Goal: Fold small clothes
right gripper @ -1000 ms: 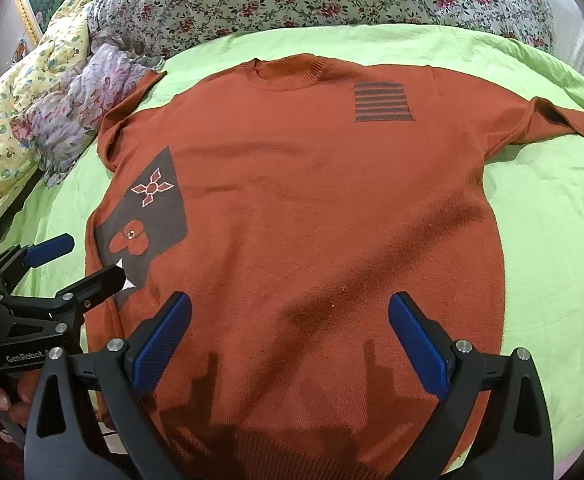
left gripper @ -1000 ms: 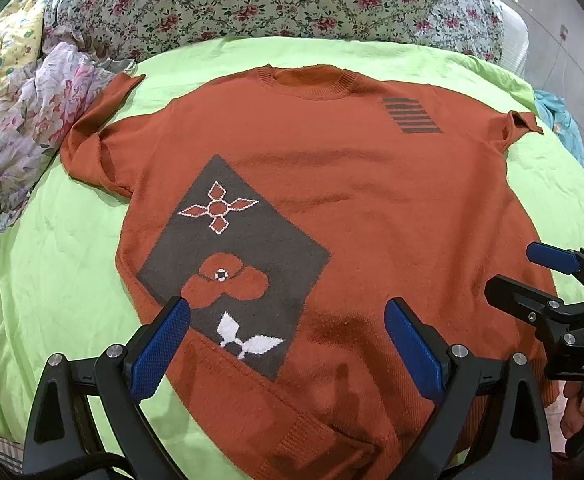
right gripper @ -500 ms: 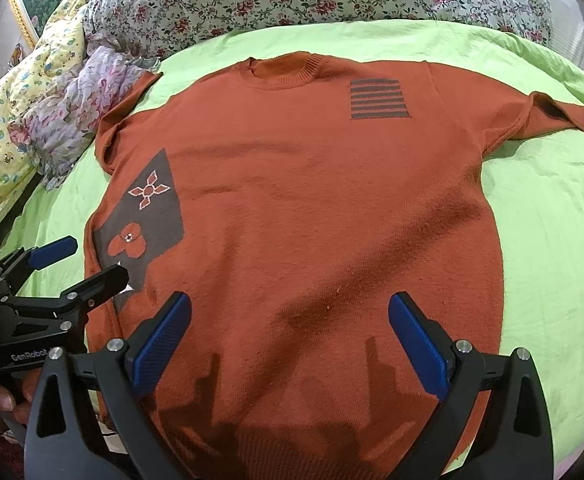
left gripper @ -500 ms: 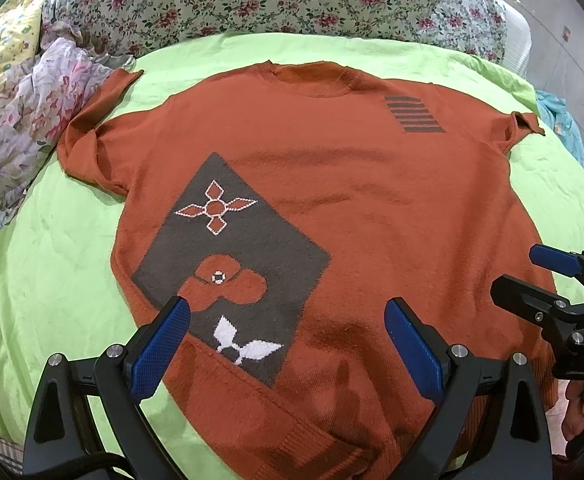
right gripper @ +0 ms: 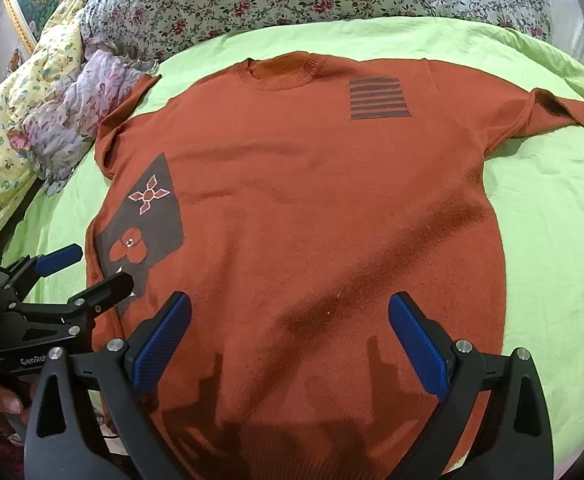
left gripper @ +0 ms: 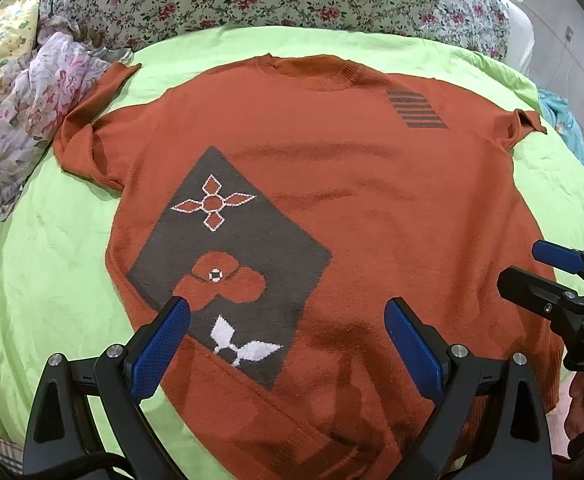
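**Sweater spread flat, both grippers poised at its hem**

The rust-orange sweater (left gripper: 332, 184) lay face-up on the green bedsheet (left gripper: 43, 264), collar at the far side. The left gripper (left gripper: 287, 332) and right gripper (right gripper: 289, 330) hovered above the near hem — jaws spread wide, gripping nothing.

A rust-orange sweater (right gripper: 312, 208) lies flat on the green bed (right gripper: 552, 220); the right claw (right gripper: 289, 338) hovers spread above its hem, the left claw (right gripper: 87, 266) at its left edge.

Bare green bed sheet (right gripper: 552, 216) right of sweater (right gripper: 312, 200) gives free passage; crumpled floral cloth (left gripper: 19, 120) crowds the left sleeve.
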